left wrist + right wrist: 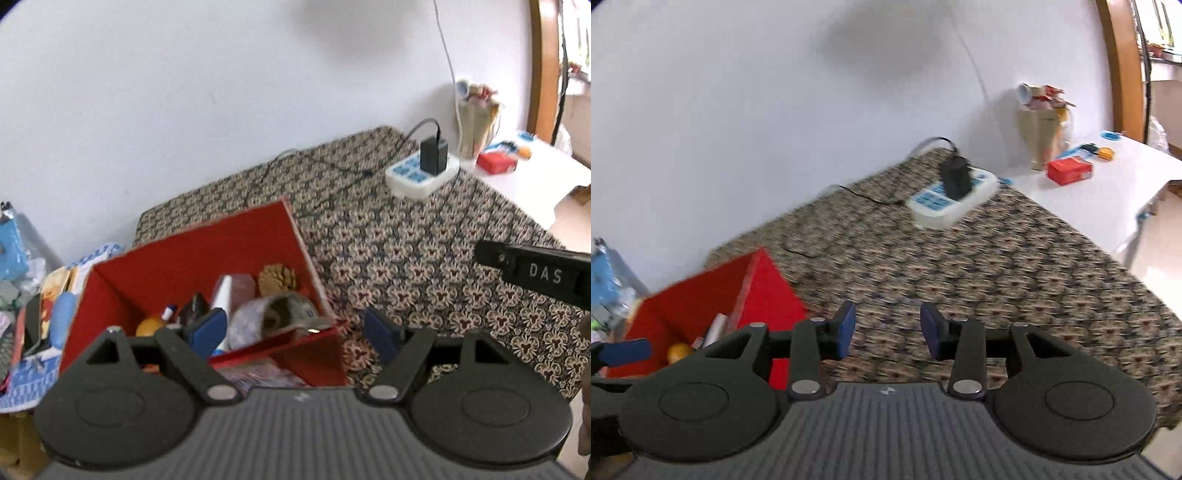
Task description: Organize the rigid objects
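Patterned tablecloth [424,266] under white wall; red box [192,258] at its left end, packed with tape roll [280,314] and pinecone [277,278]. Left gripper [295,334] above box, fingers apart, empty. Right gripper [888,330] over cloth, fingers apart, empty.

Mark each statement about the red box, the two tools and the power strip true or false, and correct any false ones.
1. The red box holds several items, including a pine cone. True.
2. The left tool grips the tape roll. False: its jaws are open and empty.
3. A black adapter is plugged into the power strip. True.
4. The right tool is shut on an orange ball. False: it is open, over the patterned cloth.
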Demonstrator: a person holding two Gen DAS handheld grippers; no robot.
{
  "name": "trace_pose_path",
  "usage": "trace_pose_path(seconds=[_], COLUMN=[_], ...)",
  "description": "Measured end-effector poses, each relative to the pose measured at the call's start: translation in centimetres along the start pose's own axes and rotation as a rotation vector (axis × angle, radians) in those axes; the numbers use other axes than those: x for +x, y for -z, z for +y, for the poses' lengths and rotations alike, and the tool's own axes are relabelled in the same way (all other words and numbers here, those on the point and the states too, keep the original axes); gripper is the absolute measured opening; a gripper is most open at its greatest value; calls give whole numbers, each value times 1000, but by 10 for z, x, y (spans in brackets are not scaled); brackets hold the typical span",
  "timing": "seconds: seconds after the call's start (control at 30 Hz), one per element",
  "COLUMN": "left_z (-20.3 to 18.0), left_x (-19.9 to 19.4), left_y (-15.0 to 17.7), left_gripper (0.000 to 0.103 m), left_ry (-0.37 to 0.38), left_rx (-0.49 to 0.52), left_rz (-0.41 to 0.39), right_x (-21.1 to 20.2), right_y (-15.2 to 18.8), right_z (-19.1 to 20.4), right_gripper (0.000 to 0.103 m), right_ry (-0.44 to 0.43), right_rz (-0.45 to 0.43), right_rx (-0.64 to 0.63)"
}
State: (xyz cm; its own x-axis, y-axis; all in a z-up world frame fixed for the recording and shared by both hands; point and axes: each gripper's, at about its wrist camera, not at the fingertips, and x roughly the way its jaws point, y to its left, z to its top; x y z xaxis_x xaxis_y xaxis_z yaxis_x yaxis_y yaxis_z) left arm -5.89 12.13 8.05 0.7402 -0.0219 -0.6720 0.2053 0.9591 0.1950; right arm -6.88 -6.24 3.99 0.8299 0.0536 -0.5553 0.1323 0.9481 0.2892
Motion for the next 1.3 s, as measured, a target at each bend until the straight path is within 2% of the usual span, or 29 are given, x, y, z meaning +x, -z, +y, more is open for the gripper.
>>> trace_pose_path(seconds=[0.2,0.4,0.57,0.73,0.93,1.13,1.3], left_z=[-36,-63,-69,-58,-33,13,65], left_x=[11,18,19,17,12,1,0], left_y=[-9,-14,-14,-13,-7,-2,3], left_gripper=[77,77,77,77,77,78,78], left_ry=[6,-38,-81,-114,-154,-232,-236], left_rx=[-63,-111,-148,-185,-210,-232,-272], left_rz=[90,131,144,155,153,116,115], right_x=[2,10,19,26,29,22,22], right_y=[-1,-13,-18,-19,-21,-26,-22], right_z=[-30,-59,-57,-43,-18,32,82], right_gripper=[25,25,25,25,25,28,29], right_ry=[40,-7,-49,-99,-149,-223,-273], right_rz=[43,91,120,147,167,137,112], right_rx=[-103,-125,-169,-216,-212,-213,-232])
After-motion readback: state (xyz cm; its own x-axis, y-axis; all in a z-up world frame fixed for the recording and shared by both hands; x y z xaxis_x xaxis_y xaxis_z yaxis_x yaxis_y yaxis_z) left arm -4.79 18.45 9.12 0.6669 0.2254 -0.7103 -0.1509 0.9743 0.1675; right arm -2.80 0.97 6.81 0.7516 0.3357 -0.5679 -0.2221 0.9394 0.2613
